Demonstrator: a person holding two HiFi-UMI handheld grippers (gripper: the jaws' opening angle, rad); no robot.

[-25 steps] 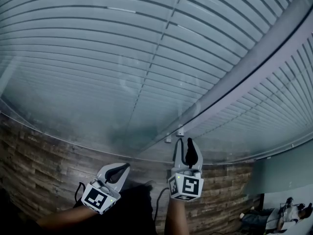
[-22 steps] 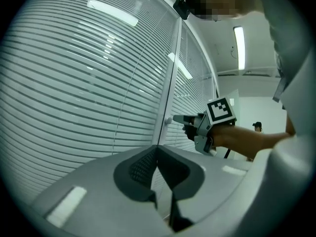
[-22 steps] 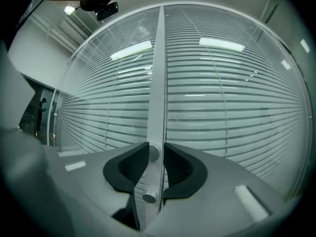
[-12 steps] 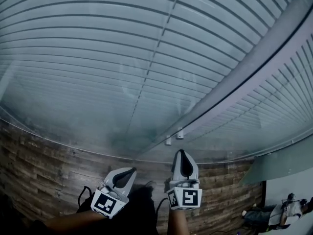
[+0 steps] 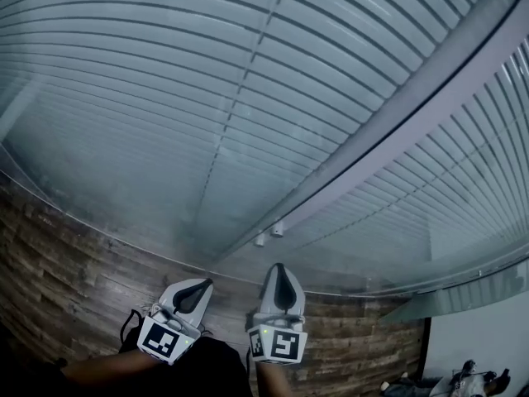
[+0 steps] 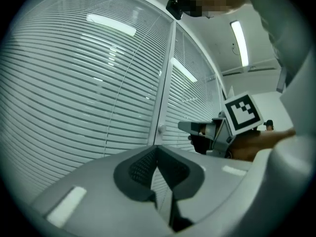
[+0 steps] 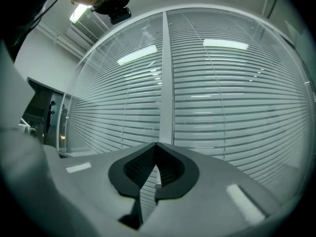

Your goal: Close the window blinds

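Background: a glass-fronted window wall fills the head view, with a wood-look panel (image 5: 74, 279) below it and ceiling lights mirrored in the glass.
Window blinds: the blinds (image 5: 165, 98) hang behind the glass, straight ahead of both pairs of jaws. Their slats run level, with thin dark lines between them.
Frame: a pale upright frame post (image 5: 397, 131) splits the blinds into two panes. It stands ahead of the right jaws and a little to the right of the left jaws.
Knobs: two small white knobs (image 5: 278, 229) sit side by side at the foot of the post, just beyond the right jaws' tips and apart from them in the head view.
Left gripper: the left gripper (image 5: 198, 288) has its jaws clenched tip to tip with nothing between them, and it points at the left pane.
Right gripper: the right gripper (image 5: 279, 270) has its jaws clenched tip to tip. In its own view a small white knob-like shape shows through the slit between the pads; I cannot tell whether it touches them.
Between grippers: they are near each other, the right one nearer the post.
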